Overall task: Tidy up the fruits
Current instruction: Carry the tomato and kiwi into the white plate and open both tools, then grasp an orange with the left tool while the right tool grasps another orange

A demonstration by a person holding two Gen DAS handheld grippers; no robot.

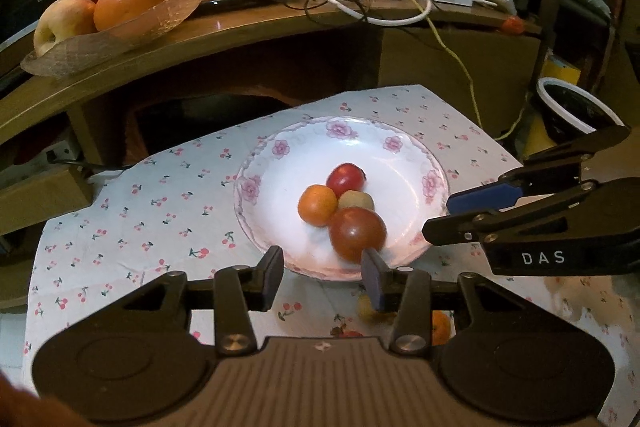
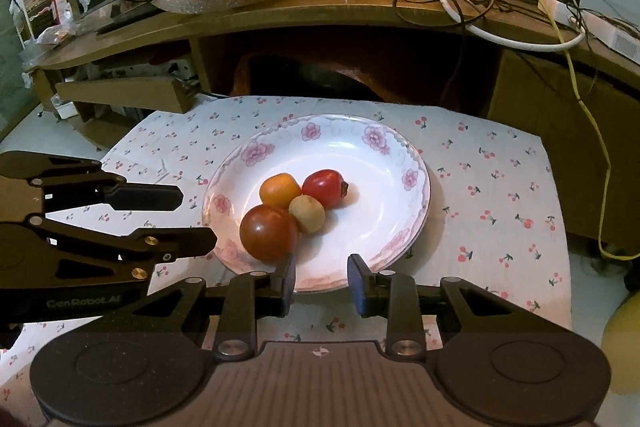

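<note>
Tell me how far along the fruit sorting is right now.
Done: four small fruits sit clustered on the floral plate. In hand: nothing; the left tool and right tool are both open and empty near its front rim. Left: a yellowish fruit and an orange one on the cloth beneath the left tool.

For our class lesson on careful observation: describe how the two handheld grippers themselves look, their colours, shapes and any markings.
Both are matte black linkage frames with silver rivets, round black discs at each side and a ribbed grey-brown centre body. The left gripper has dark blue finger pads; its side reads "GenRobot.AI" in the right wrist view. The right gripper also has blue pads and shows white "DAS" lettering. No cables or sleeves show.
</note>
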